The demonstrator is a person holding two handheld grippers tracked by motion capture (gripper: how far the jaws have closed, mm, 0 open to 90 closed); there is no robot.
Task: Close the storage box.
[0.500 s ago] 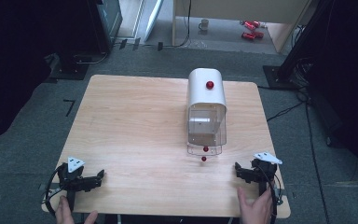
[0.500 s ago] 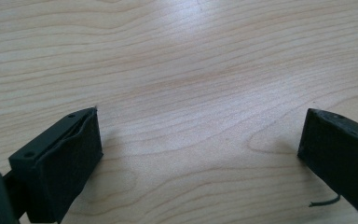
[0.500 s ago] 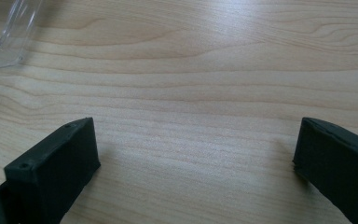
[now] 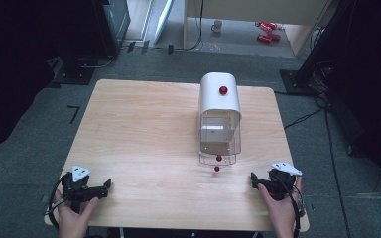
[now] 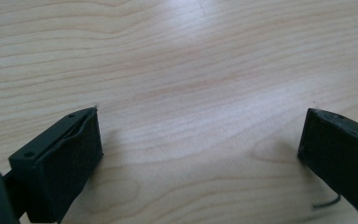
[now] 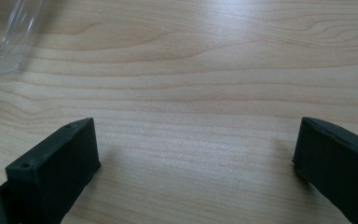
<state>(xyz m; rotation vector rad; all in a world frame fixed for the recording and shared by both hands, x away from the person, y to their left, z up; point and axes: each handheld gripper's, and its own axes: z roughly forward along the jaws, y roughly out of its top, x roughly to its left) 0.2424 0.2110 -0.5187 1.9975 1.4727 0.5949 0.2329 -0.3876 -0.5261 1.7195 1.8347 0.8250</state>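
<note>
A white round-topped box [image 4: 220, 101] with a clear front [image 4: 220, 136] stands right of the table's middle, a red knob [image 4: 223, 90] on its top. Two small red beads [image 4: 219, 158] show at its near foot, one just off the clear flap. My left gripper [image 4: 104, 189] rests at the near left corner, its jaws pointing right. It is open over bare wood in the left gripper view [image 5: 201, 121]. My right gripper [image 4: 258, 182] rests at the near right, pointing left. In the right gripper view [image 6: 196, 128] it is open, with nothing between the jaws.
The wooden table [image 4: 144, 134] stands on grey carpet. A corner of the clear plastic [image 6: 4, 42] shows at the top left of the right gripper view. Dark equipment stands and cables ring the table, with a mug [image 4: 217, 26] and red cans [image 4: 265, 30] on the floor behind.
</note>
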